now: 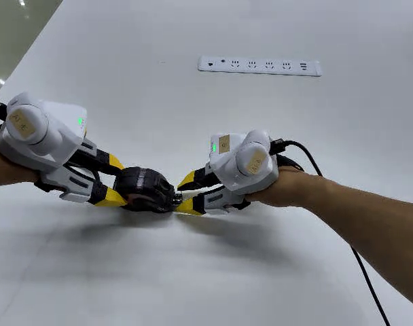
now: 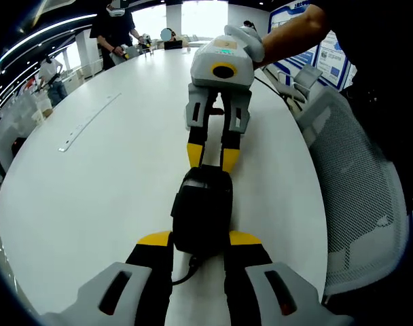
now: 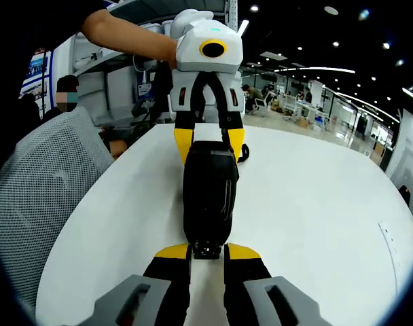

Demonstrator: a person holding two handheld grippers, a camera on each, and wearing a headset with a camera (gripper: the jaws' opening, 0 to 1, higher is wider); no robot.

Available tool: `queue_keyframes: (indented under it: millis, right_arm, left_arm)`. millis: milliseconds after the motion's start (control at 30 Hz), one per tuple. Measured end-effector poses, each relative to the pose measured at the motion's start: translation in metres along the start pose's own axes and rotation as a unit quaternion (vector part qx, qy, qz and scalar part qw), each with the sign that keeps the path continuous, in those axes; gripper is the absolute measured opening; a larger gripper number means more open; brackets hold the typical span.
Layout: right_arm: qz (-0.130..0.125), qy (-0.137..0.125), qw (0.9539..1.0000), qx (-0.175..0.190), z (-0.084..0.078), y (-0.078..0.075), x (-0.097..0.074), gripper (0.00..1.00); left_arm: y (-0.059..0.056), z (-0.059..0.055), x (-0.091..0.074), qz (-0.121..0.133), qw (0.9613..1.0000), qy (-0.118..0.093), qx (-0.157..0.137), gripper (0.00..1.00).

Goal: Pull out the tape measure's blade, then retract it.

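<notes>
Tape measure (image 1: 144,189), mid-frame: my left gripper (image 1: 118,180) clamps it steady so my right gripper (image 1: 187,195), pinching the blade tip (image 3: 206,251), can pull.

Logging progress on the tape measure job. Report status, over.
Left gripper shut on tape measure. Right gripper shut on blade tip, blade barely out. Power strip far back, not in the way.

Open tabletop (image 1: 193,272) all round (power strip (image 1: 259,66) well beyond).
</notes>
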State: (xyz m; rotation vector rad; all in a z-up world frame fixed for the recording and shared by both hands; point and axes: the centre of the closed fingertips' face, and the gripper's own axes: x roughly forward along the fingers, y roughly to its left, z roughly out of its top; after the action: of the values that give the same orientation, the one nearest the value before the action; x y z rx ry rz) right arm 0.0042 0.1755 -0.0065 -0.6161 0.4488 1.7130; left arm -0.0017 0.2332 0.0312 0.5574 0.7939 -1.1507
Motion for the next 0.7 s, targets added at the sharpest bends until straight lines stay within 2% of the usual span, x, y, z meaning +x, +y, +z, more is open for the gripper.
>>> queue_keyframes:
  millis: [533,700]
  right_arm:
    - [-0.001,0.019,0.9998,-0.002,-0.0031,0.0001,0.0022,0.09]
    - [0.003,0.03,0.9995,-0.008,-0.0032,0.0008,0.0015,0.08]
  left_arm:
    - [-0.0003,-0.0012,0.001,-0.001,0.9999,0.013,-0.003,0.22]
    - [-0.0007,-0.0018,0.0013,-0.002,0.9997,0.024,-0.003,0.21]
